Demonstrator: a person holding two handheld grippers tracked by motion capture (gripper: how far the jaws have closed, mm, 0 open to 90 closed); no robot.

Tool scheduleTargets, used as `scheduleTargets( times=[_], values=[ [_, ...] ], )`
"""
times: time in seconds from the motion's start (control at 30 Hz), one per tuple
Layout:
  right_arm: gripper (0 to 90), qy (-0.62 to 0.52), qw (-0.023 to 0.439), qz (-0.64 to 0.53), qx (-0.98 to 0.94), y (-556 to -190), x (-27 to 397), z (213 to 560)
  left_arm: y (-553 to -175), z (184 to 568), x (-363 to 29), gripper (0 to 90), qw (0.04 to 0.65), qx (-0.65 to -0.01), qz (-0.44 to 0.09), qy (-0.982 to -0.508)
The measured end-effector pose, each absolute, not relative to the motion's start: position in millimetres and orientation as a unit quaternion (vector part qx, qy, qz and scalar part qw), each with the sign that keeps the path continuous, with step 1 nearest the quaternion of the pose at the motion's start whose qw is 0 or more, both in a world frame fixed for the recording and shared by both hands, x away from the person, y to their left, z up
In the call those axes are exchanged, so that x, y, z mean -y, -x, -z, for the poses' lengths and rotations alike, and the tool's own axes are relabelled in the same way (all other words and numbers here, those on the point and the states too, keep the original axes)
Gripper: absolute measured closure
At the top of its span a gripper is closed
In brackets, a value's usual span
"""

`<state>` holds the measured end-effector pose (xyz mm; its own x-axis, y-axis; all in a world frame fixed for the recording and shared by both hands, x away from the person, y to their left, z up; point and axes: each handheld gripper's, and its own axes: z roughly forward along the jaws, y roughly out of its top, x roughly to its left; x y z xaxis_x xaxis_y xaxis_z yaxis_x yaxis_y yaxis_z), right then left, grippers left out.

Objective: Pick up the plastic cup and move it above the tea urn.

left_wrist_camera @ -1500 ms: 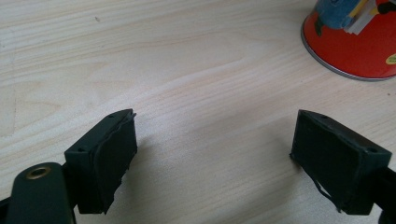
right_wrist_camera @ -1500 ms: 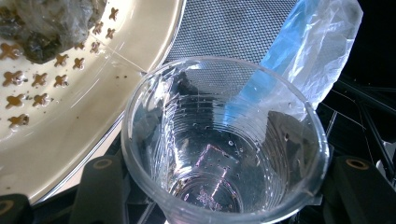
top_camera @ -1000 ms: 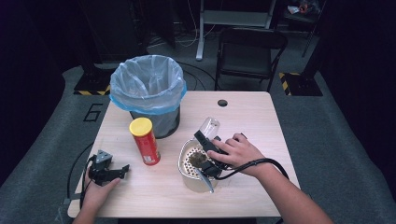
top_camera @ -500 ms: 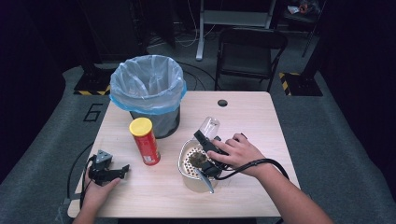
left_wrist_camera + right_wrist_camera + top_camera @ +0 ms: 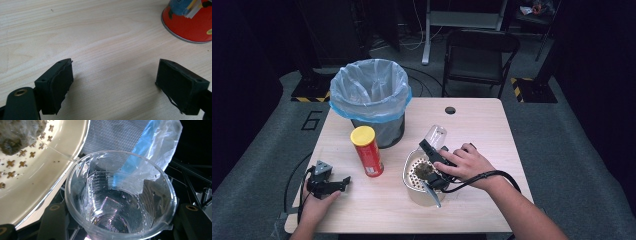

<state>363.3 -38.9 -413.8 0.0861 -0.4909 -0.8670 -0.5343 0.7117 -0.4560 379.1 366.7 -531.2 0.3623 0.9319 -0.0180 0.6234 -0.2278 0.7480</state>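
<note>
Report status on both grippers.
Right gripper shut on clear plastic cup, beside strainer bowl. Left gripper open, idle. Chip can clear.

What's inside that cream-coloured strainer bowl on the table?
A dark, fuzzy clump lies on the perforated floor of the strainer bowl. The hand and its tongs cover the bowl's right side, so anything there stays hidden.

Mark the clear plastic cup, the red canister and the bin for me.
clear plastic cup [image 5: 120, 195]: right gripper view, inner wall.
red canister [image 5: 368, 155]: high view, red side below the yellow lid.
bin [image 5: 343, 100]: high view, blue liner on the near-left rim.
</note>
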Motion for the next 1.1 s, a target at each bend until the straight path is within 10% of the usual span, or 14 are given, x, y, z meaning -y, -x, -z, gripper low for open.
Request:
scheduleTargets(
  times=[0.67,1.1],
  values=[
    [36.9,0.320,0.690,-0.093,-0.643,-362.5,43.6,414.2,-379.1,531.2,-366.7,13.8,0.343,-0.518,-0.225,-0.751],
    [36.0,0.053,0.641,-0.324,-0.694,-366.2,54.8,413.8,-379.1,531.1,-366.8,13.8,0.343,-0.518,-0.225,-0.751]
  ],
)
